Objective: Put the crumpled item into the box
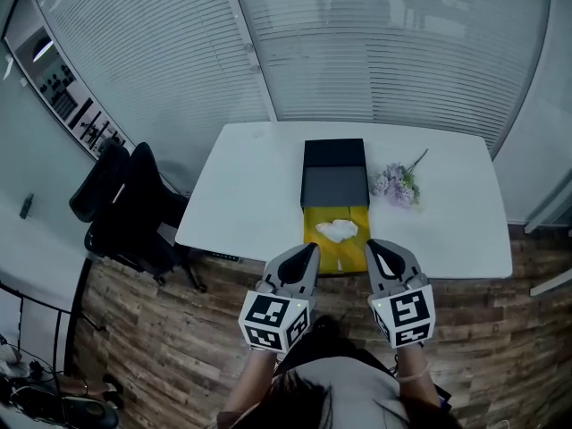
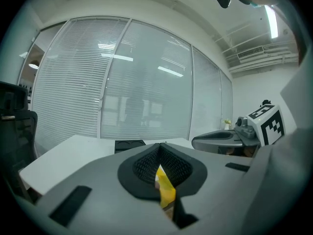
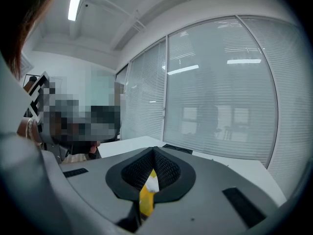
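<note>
The left tongs [image 1: 308, 250] and right tongs [image 1: 374, 245] are squeezed closed, empty. The crumpled item [image 1: 336, 231] lies on a yellow sheet [image 1: 315, 226] beside the box [image 1: 334, 186].

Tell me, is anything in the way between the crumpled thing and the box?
Nothing visible. The crumpled item lies on the yellow sheet just before the box; the flowers lie off to its right.
</note>
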`<state>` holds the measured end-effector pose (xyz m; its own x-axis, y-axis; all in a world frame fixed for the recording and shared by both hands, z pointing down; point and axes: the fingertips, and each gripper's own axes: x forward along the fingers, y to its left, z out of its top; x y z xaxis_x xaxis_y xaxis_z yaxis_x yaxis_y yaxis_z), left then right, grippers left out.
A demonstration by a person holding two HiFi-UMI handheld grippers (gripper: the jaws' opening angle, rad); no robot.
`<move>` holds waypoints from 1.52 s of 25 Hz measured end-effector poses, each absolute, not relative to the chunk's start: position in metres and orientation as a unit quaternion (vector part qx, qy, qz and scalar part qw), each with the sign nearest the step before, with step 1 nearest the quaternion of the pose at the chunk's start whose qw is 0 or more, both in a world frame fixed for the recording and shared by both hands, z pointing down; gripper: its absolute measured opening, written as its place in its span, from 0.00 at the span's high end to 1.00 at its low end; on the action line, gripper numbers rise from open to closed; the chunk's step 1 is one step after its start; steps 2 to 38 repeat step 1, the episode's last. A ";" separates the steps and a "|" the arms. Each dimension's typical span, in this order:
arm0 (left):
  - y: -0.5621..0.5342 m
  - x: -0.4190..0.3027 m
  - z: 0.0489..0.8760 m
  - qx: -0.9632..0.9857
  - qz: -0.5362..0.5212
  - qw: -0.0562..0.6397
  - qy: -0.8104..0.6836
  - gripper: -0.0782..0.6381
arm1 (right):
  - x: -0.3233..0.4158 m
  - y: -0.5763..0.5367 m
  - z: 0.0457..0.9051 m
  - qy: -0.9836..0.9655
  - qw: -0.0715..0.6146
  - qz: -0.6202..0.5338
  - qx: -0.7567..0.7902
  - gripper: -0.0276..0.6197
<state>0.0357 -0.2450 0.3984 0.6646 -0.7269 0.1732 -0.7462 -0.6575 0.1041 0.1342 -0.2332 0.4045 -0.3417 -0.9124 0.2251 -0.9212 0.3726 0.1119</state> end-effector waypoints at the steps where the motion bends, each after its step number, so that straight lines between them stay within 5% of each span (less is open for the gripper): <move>1: -0.248 0.036 0.398 0.909 0.058 0.083 -0.404 0.87 | 0.134 -0.235 0.405 -0.818 0.126 0.018 0.560 0.92; 38: -0.248 0.036 0.398 0.909 0.058 0.083 -0.404 0.87 | 0.134 -0.235 0.405 -0.818 0.126 0.018 0.560 0.92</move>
